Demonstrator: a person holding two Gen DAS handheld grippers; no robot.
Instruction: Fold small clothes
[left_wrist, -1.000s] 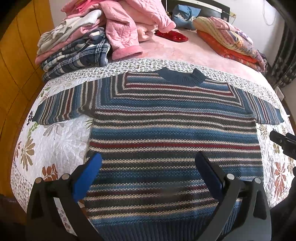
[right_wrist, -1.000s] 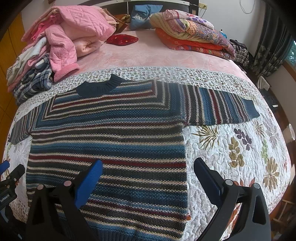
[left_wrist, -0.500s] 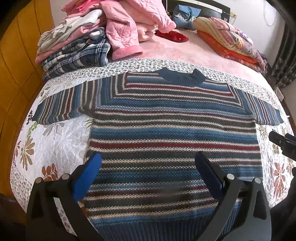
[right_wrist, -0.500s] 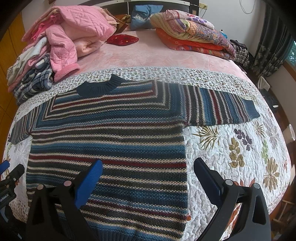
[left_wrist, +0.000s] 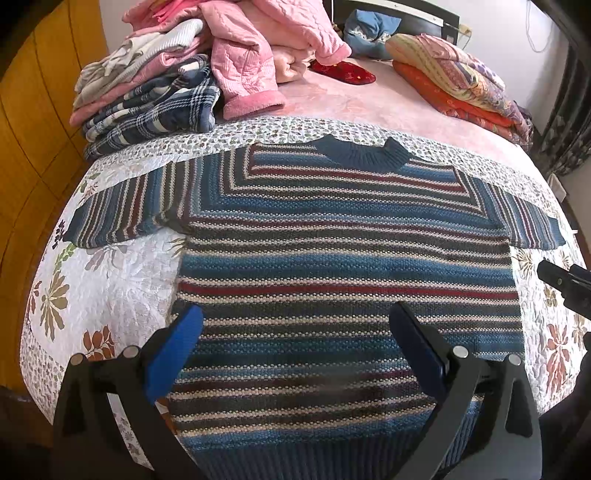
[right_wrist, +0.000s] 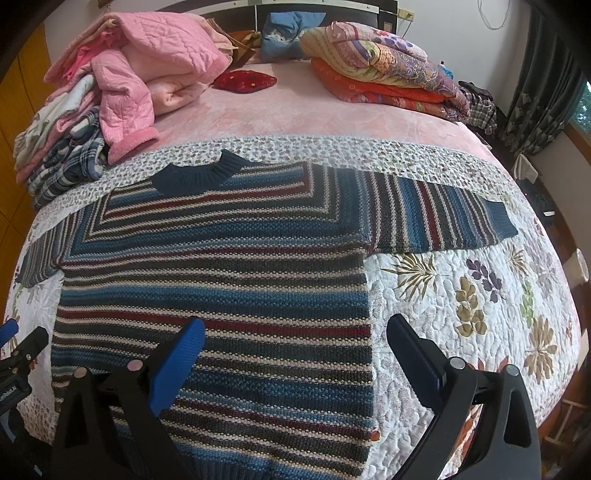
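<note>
Nothing has shifted since the earlier frames: both grippers hang where they were and the sweater lies just as flat. From the left wrist, the left gripper (left_wrist: 295, 332) hovers over the lower body of the striped sweater (left_wrist: 343, 266), its jaws spread wide and grasping nothing. The sweater is laid out front-up on a white floral quilt (left_wrist: 110, 288), collar toward the headboard and both sleeves stretched sideways. Bare quilt shows left of the hem and under the left sleeve. Beyond the collar lies a pink bedspread (left_wrist: 362, 103), a heap of pink and plaid clothes (left_wrist: 177, 85) at the far left and folded patterned blankets (left_wrist: 454, 74) at the far right; a wooden panel (left_wrist: 33, 129) borders the left side. From the right wrist, the right gripper (right_wrist: 295, 332) straddles the sweater's right side edge, jaws likewise released and empty. A broad stretch of bare quilt spreads right of that edge, below the right sleeve (right_wrist: 439, 218). Dark curtains (right_wrist: 543, 96) hang at the far right, and the left gripper's tip shows at the left border.
</note>
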